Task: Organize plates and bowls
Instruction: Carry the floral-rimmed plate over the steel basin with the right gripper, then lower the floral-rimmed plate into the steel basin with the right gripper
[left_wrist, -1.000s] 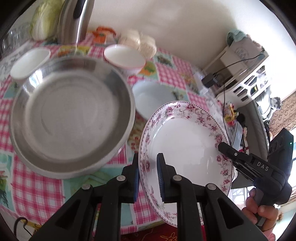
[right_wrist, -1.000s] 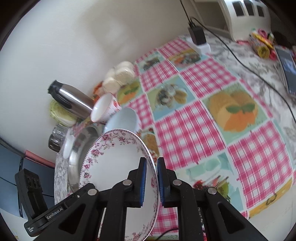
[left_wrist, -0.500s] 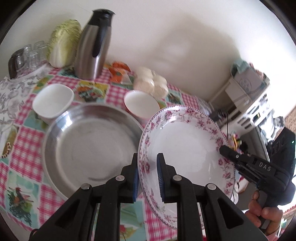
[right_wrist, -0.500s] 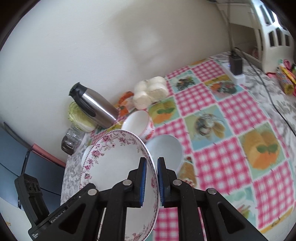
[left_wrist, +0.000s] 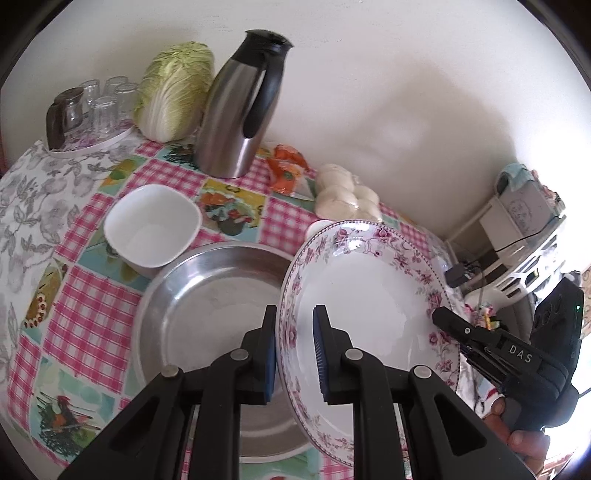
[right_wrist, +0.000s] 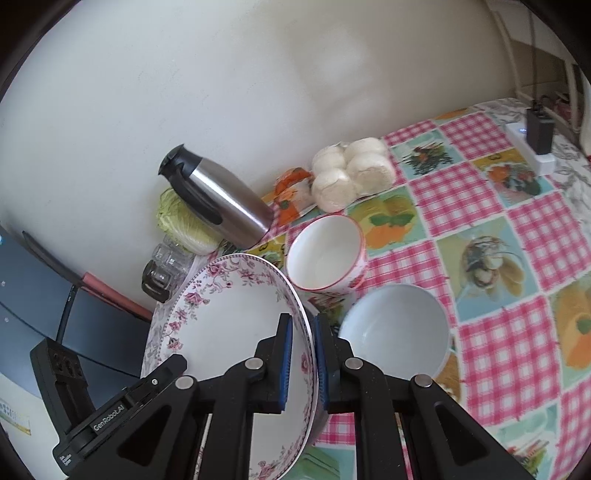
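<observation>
Both claws, left (left_wrist: 294, 349) and right (right_wrist: 303, 363), are gripping a floral plate (left_wrist: 364, 291) over the checked worktop (right_wrist: 491, 236) against a cream wall (right_wrist: 258, 74).

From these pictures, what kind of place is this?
Probably a home kitchen or dining table: a checked tablecloth, a thermos, a cabbage and bowls against a wall.

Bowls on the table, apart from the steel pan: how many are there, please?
3: a square white bowl left of the pan, a red-rimmed bowl by the buns, a plain white bowl nearest. Others may be hidden behind the plate.
</observation>
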